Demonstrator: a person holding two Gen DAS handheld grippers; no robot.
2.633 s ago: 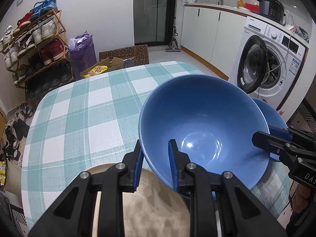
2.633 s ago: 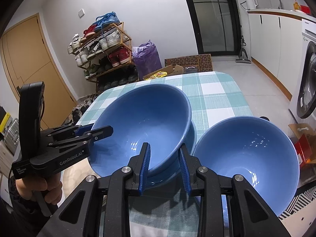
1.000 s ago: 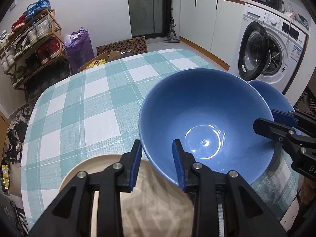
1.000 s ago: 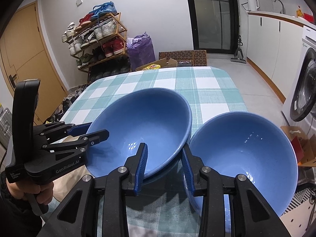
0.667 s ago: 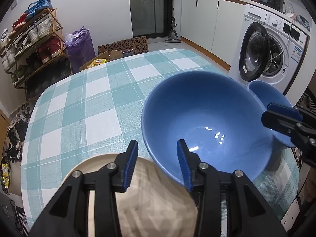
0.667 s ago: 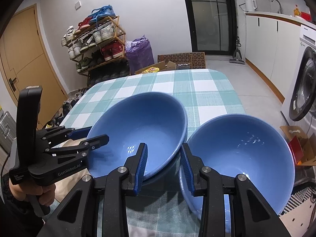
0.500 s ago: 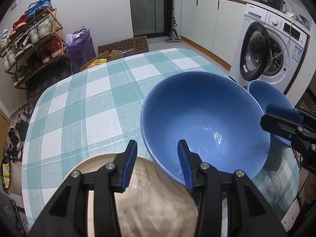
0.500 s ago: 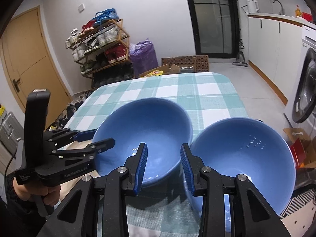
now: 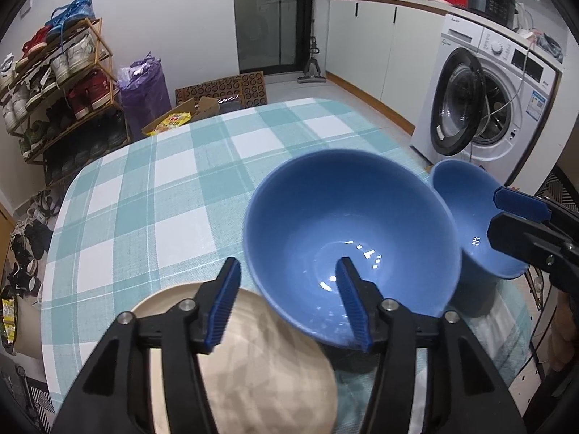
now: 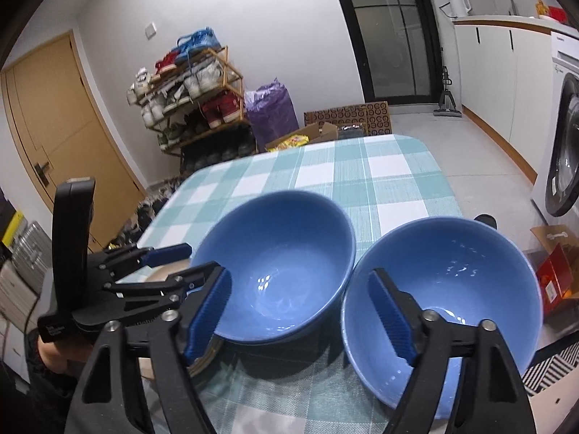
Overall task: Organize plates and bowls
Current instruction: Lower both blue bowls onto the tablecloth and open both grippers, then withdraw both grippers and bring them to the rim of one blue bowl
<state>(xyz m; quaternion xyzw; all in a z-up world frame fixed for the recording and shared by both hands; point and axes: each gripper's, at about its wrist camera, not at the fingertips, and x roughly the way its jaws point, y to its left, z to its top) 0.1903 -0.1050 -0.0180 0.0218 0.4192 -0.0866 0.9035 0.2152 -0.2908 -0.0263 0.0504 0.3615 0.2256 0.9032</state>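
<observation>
A large blue bowl (image 9: 351,231) rests on the checked tablecloth, its near edge overlapping a beige plate (image 9: 253,365). It also shows in the right wrist view (image 10: 278,267). A second blue bowl (image 10: 445,296) sits to its right and shows in the left wrist view (image 9: 466,217). My left gripper (image 9: 289,303) is open, its jaws on either side of the first bowl's near rim without gripping it. My right gripper (image 10: 300,311) is open and empty, spanning the gap between the two bowls. The left gripper also shows in the right wrist view (image 10: 173,260).
The table (image 9: 152,195) has a teal and white checked cloth. A shoe rack (image 9: 54,83), a purple bag (image 9: 144,86) and a cardboard box (image 9: 181,119) stand beyond its far edge. A washing machine (image 9: 485,108) stands to the right.
Both grippers have opened wide and let go of the first blue bowl, which was held tilted between them and now rests on the table. The right gripper has drawn back a little.
</observation>
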